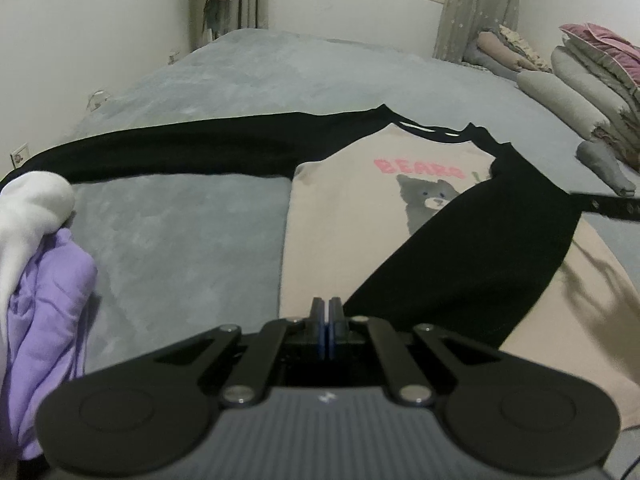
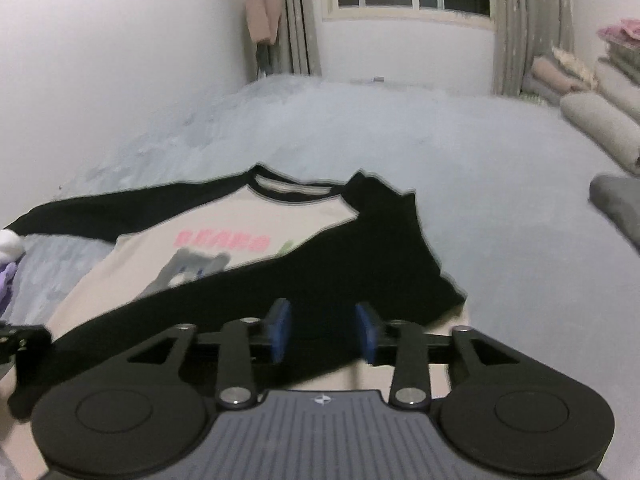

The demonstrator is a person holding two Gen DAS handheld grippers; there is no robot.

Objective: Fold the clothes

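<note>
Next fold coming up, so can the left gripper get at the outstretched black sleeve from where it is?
Probably yes. The left gripper is shut and empty, and only bare blanket separates it from the sleeve.

Grey bed (image 1: 224, 80) is carrying a spread raglan shirt (image 1: 344, 208), purple-and-white clothes (image 1: 44, 264) left, folded bedding (image 1: 580, 80) right.

A beige shirt (image 1: 344, 208) with black sleeves and a bear print was seen spread on the grey bed (image 1: 180, 224), one sleeve folded across its front and the other stretched out left. The left gripper (image 1: 327, 316) was held low over the hem, jaws pressed together. Purple (image 1: 48, 304) and white clothing (image 1: 28, 208) was piled at the left.
</note>
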